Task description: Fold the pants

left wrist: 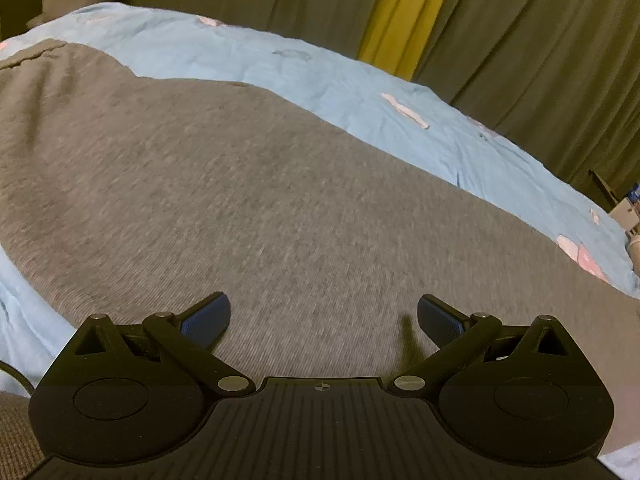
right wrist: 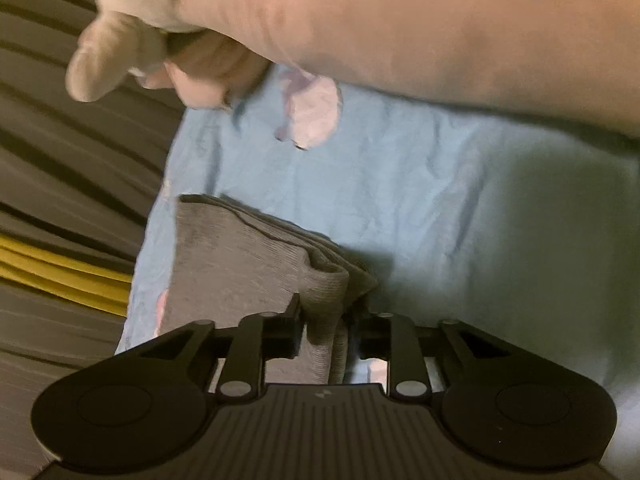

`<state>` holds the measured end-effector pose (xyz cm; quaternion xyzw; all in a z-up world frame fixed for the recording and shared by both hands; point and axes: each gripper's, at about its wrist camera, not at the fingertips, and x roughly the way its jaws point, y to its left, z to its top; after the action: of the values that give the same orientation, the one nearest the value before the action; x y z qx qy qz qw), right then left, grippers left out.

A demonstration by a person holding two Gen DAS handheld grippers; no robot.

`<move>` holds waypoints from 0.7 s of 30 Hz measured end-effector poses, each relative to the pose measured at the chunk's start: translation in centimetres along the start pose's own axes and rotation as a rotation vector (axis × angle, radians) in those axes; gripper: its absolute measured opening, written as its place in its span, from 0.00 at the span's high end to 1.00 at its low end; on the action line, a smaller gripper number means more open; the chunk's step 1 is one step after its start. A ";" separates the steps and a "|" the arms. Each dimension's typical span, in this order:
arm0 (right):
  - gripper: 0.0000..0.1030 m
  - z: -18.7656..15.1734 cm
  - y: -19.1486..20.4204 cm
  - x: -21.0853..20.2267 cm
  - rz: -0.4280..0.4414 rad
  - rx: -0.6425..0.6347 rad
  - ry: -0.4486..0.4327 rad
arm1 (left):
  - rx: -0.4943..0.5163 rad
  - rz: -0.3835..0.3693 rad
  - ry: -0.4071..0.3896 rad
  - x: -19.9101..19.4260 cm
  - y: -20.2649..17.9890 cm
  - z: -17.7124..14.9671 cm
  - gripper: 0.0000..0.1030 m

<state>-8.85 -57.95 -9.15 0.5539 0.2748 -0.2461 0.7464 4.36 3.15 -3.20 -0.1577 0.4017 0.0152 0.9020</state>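
Note:
Grey ribbed pants (left wrist: 224, 184) lie spread flat on a light blue bedsheet (left wrist: 360, 80). My left gripper (left wrist: 323, 314) is open and empty, low over the middle of the pants. In the right wrist view my right gripper (right wrist: 325, 320) is shut on a folded edge of the grey pants (right wrist: 248, 264) and holds it lifted above the sheet (right wrist: 440, 200). A bare forearm and hand (right wrist: 360, 28) cross the top of that view.
Dark olive curtains (left wrist: 520, 32) with a yellow strip (left wrist: 404, 12) hang behind the bed. The sheet has pink printed patches (right wrist: 316, 112). Boxes (left wrist: 624, 208) stand at the far right past the bed edge.

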 end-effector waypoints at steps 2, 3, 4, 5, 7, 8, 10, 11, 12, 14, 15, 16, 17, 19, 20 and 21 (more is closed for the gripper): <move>0.72 0.1 -0.1 0.5 0.012 0.005 0.002 | 0.001 0.001 0.000 0.0 0.0 0.0 0.00; 0.72 0.0 0.2 0.4 0.005 -0.014 -0.004 | -0.001 -0.001 -0.001 0.0 0.0 0.0 0.00; 0.73 -0.1 0.5 0.4 -0.008 -0.040 -0.009 | -0.006 -0.006 -0.003 -0.1 0.1 0.0 0.00; 0.81 -0.2 1.1 0.3 -0.035 -0.074 -0.017 | -0.012 -0.011 -0.004 -0.1 0.1 0.0 0.00; 0.86 -0.6 2.6 0.1 -0.076 -0.147 -0.041 | -0.026 -0.020 -0.010 -0.4 0.3 0.0 0.00; 0.87 -0.8 3.7 0.1 -0.100 -0.195 -0.059 | -0.033 -0.021 -0.014 -0.5 0.4 0.0 0.00; 0.90 -2.4 7.2 -0.7 -0.147 -0.364 -0.123 | -0.042 -0.023 -0.030 -0.9 0.6 0.1 0.00; 0.90 -4.0 10.0 -1.4 -0.143 -0.504 -0.170 | -0.047 -0.024 -0.038 -1.2 0.7 0.2 0.00; 0.91 -5.9 12.7 -2.0 -0.122 -0.633 -0.205 | -0.054 -0.029 -0.053 -1.6 0.8 0.3 0.00; 0.91 -10.6 17.9 -3.4 -0.014 -0.879 -0.241 | -0.060 -0.026 -0.099 -2.8 1.2 0.5 0.00; 0.91 -13.3 20.1 -4.0 0.058 -0.983 -0.241 | -0.062 -0.019 -0.131 -3.6 1.4 0.5 0.00; 0.91 -16.0 21.9 -4.4 0.121 -1.082 -0.229 | -0.062 -0.015 -0.161 -4.3 1.6 0.6 0.00; 0.91 -19.1 23.3 -4.6 0.199 -1.186 -0.201 | -0.061 0.000 -0.198 -5.1 2.0 0.6 0.00; 0.91 -24.1 24.4 -4.4 0.307 -1.303 -0.118 | -0.049 0.032 -0.260 -6.3 2.5 0.6 0.00; 0.90 -26.6 24.5 -3.8 0.347 -1.349 -0.058 | -0.036 0.049 -0.284 -6.8 2.8 0.5 0.00; 0.90 -29.0 24.2 -2.8 0.376 -1.396 0.013 | -0.036 0.056 -0.291 -6.9 3.0 0.5 0.00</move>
<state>1.38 -23.48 2.67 -0.0126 0.2724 0.1223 0.9543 -0.46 6.85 1.32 -0.1584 0.2705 0.0704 0.9470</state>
